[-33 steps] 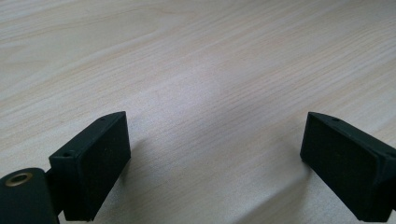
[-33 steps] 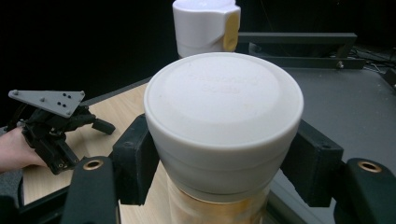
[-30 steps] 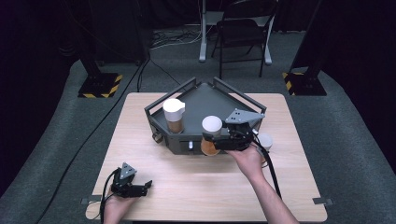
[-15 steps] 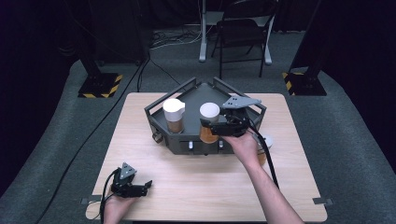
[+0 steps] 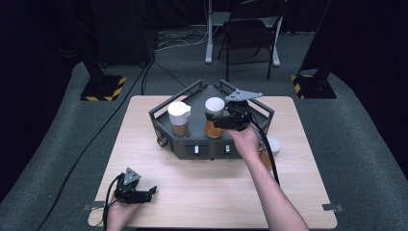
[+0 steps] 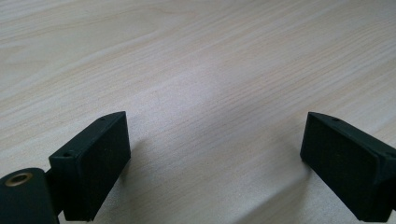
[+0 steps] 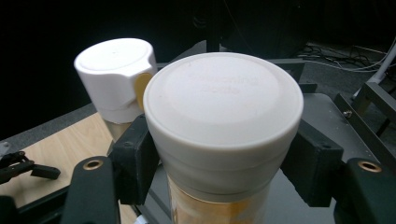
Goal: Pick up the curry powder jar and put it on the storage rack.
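Work: the right gripper [image 5: 226,120] carries a jar [image 5: 214,118] with a white lid over the dark tray [image 5: 262,111] at the far side of the desk [image 5: 202,192].
Right fingers: clenched on the jar, one finger [image 7: 133,161] on each side just under the lid, seen in the right gripper view.
Jar: upright, long axis vertical, orange-brown content below the lid; whether its bottom already touches the tray, I cannot tell.
Key relation: a second jar [image 5: 179,119] with a white flip cap stands on the tray just beside the held jar, on its left in the high view; the two are near but apart.
Free room: bare tray floor lies right of and behind the held jar; the tray rails close the far edges.
Other things: a small white cup [image 5: 274,144] sits on the desk near the right forearm.
Left gripper [image 5: 144,194]: rests at the near-left desk edge, well apart from the tray; fingers [image 6: 93,161] released, nothing between them, only bare wood.
Nearer hand: the right one, I judge.
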`<state>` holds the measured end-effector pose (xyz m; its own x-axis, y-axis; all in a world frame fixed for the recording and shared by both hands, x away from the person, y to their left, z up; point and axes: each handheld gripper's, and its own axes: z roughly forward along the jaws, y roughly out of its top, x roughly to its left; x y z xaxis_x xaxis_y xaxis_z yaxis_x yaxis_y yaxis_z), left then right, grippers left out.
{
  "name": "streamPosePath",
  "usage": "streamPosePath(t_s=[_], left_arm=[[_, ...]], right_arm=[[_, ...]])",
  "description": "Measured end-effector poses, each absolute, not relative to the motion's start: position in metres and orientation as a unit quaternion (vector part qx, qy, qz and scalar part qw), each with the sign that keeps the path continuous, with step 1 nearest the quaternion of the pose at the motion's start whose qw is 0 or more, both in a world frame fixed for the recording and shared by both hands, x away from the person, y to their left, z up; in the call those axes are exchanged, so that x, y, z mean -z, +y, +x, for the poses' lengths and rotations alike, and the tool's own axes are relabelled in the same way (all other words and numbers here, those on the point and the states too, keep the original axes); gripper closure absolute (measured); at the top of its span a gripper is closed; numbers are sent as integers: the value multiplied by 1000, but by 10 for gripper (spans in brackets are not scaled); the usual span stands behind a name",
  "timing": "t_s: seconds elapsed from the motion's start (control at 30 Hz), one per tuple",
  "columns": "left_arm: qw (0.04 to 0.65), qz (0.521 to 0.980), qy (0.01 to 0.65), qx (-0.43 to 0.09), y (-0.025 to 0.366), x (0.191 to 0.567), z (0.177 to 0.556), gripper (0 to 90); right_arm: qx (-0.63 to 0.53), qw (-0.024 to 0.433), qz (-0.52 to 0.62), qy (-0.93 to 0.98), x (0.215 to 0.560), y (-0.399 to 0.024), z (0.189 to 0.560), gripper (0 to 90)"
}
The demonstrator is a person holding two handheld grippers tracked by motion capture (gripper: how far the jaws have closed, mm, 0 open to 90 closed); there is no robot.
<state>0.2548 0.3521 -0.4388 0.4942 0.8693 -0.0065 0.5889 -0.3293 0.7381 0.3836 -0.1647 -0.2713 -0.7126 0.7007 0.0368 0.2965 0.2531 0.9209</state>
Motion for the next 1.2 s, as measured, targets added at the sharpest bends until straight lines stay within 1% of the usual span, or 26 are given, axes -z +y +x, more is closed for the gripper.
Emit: streamPosePath(t_s=[0.5,0.67,0.77,0.97,1.2], left_arm=[[350,791,461,-200,352,439,255,81],[350,791,461,-200,352,439,255,81],[350,791,461,-200,352,439,255,81],[350,791,461,-200,352,439,255,80],[350,791,461,-200,352,439,255,81]], right_arm=[[-489,194,328,785,273,-157,394,330],[-490,184,336,783,272,-159,397,324],[-485,194,338,783,271,-157,393,256],[-491,207,329,780,269,-164,378,207],[-499,208,329,774,284,-182,358,165]])
